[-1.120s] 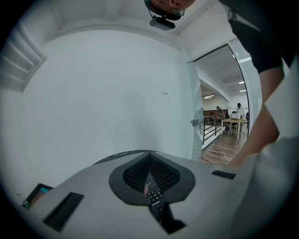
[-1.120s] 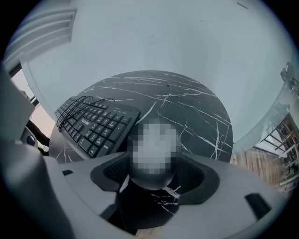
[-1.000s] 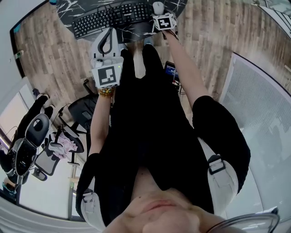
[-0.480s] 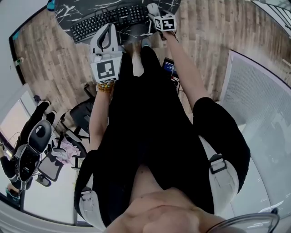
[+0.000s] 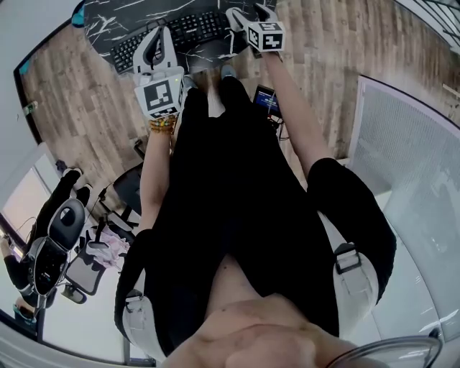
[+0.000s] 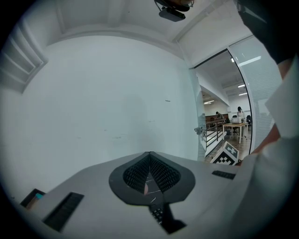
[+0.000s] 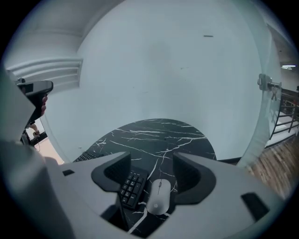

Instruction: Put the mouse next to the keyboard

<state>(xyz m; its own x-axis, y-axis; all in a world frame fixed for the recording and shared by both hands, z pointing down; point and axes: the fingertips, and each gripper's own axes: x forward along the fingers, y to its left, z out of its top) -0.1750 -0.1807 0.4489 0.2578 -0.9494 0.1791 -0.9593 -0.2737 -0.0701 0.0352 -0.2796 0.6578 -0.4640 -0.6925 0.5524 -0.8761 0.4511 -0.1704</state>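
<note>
A white mouse (image 7: 159,196) lies on the black marble table (image 7: 154,135), just right of the black keyboard's number pad (image 7: 131,188). My right gripper (image 7: 152,158) is open, its jaws set wide on either side above the mouse and not touching it. In the head view the right gripper (image 5: 244,16) is over the right end of the keyboard (image 5: 188,27). My left gripper (image 5: 156,39) hangs over the keyboard's left part. In the left gripper view its jaws (image 6: 149,156) are shut with nothing between them, and a strip of keys (image 6: 156,214) shows below.
Office chairs (image 5: 50,241) stand on the wood floor (image 5: 79,93) at the lower left. A small device with a blue screen (image 5: 267,99) lies on the floor by my right leg. A white panel (image 5: 410,165) runs along the right. A pale wall (image 7: 163,70) rises behind the table.
Both grippers have moved forward towards the table. The left one went from below the table's edge to over the keyboard. The mouse stays beside the keyboard.
</note>
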